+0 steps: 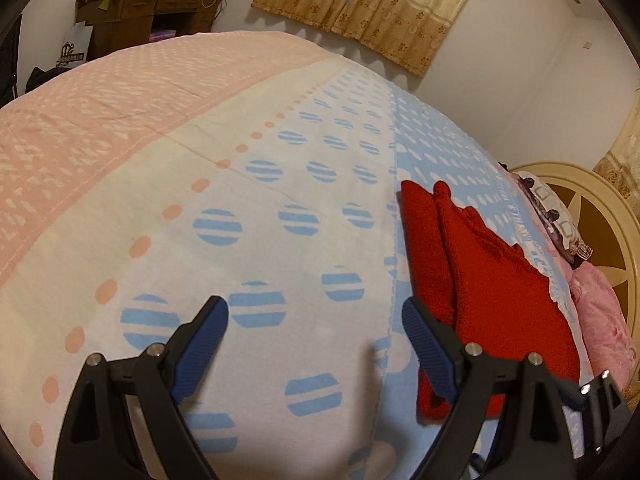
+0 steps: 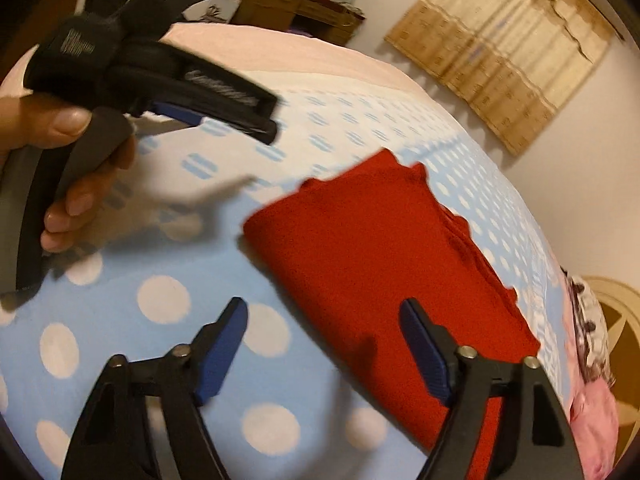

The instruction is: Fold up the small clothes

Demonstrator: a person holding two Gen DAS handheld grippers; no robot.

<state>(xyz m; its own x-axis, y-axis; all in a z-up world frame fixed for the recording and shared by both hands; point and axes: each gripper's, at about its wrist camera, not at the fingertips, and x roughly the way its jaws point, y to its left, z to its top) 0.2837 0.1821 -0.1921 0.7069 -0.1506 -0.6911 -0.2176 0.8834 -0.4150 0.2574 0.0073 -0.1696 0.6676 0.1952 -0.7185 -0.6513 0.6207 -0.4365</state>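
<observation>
- On the right wrist view alone, a hand [image 2: 76, 176] grips the left gripper [image 2: 240, 118].
- Both the left and the right gripper [image 2: 324, 320] gape wide, empty, above the red garment [image 2: 384, 248].

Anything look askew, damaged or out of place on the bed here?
Nothing stands out. The red garment lies folded flat on the bedsheet, its far edge a little uneven. Both hand-held grippers, left and right, are open and empty.
</observation>
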